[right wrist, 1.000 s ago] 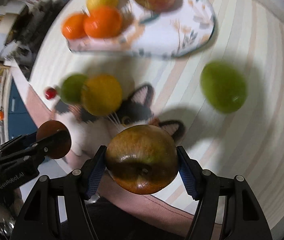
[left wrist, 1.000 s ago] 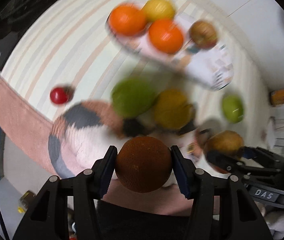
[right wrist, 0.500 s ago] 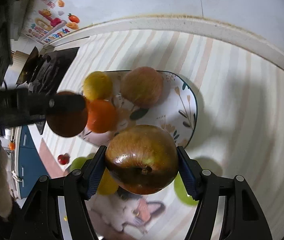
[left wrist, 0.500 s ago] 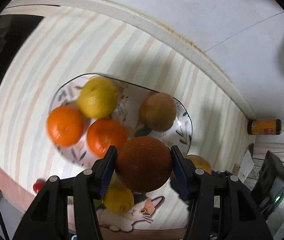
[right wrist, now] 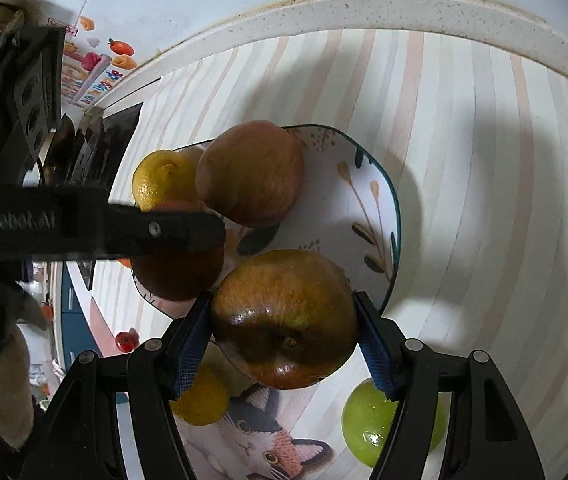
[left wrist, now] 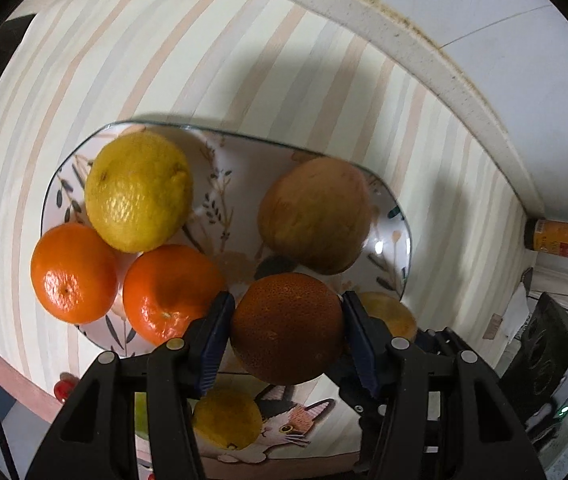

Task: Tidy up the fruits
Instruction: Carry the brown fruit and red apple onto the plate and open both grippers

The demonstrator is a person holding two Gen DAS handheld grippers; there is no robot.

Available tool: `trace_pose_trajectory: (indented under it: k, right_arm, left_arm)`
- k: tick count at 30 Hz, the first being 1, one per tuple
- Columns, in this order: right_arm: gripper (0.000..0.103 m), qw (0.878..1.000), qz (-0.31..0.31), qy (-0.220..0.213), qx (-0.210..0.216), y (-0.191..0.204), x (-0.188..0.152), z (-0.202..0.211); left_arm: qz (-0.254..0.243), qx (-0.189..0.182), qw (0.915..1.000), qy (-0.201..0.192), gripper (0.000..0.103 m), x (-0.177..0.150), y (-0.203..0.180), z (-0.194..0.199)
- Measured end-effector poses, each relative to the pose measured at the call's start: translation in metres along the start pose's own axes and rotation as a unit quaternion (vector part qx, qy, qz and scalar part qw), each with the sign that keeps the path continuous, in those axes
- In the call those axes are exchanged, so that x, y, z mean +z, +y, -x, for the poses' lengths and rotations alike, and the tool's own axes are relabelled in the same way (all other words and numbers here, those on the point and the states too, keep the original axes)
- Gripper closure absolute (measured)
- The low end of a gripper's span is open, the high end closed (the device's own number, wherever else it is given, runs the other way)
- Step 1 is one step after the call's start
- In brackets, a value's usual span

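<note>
My left gripper [left wrist: 286, 330] is shut on a dark brown-orange fruit [left wrist: 287, 328] and holds it over the near edge of the floral plate [left wrist: 402, 248]. The plate holds a yellow lemon [left wrist: 138, 191], two oranges [left wrist: 73, 273] [left wrist: 169, 293] and a brownish apple [left wrist: 316, 216]. My right gripper [right wrist: 281, 322] is shut on a red-green apple [right wrist: 284, 318] above the plate's near right rim [right wrist: 394, 240]. The left gripper [right wrist: 179, 254] with its dark fruit shows at the left of the right wrist view.
On the striped cat-print mat [left wrist: 292, 428] lie a yellow fruit [left wrist: 225, 420], a green apple [right wrist: 368, 420] and a small red fruit [right wrist: 125, 340]. A brown bottle [left wrist: 560, 240] lies by the wall at right. A stone counter edge [right wrist: 364, 0] runs behind.
Both grippers have moved forward and lower toward the plate with their fruits; the plate now looms larger. The left gripper's fruit now hangs over the plate beside the right gripper's apple.
</note>
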State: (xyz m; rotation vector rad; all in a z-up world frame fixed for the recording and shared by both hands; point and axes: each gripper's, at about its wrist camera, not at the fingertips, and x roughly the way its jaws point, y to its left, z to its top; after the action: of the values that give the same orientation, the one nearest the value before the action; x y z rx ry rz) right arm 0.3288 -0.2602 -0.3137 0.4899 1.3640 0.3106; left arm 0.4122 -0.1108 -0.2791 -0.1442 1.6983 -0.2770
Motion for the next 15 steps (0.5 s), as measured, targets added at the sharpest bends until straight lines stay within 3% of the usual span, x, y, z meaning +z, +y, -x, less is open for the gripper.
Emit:
trace_pose_trajectory:
  k: [3,6,9,15]
  right_arm:
    - [0.028,1.000,0.002,0.005,-0.001,0.002,0.001,0.001]
    - [0.008,1.000,0.001,0.007,0.003,0.006,0.004,0.006]
    - [0.007,1.000,0.001,0.006,-0.003,0.008,0.004,0.012]
    - [0.007,0.996,0.017,-0.013,-0.081,0.021,-0.002,0.031]
  left_arm:
    - [0.003,0.002,1.0000,-0.002,0.048,-0.005,0.001,0.001]
    - [-0.001,0.002,0.9998,-0.021,0.028,-0.009,0.002,0.011]
    - [-0.004,0.009,0.9993,-0.037,0.017,-0.012,0.004,0.021]
    - [0.001,0.041,0.9966,-0.071,0.017,-0.026,0.017,0.038]
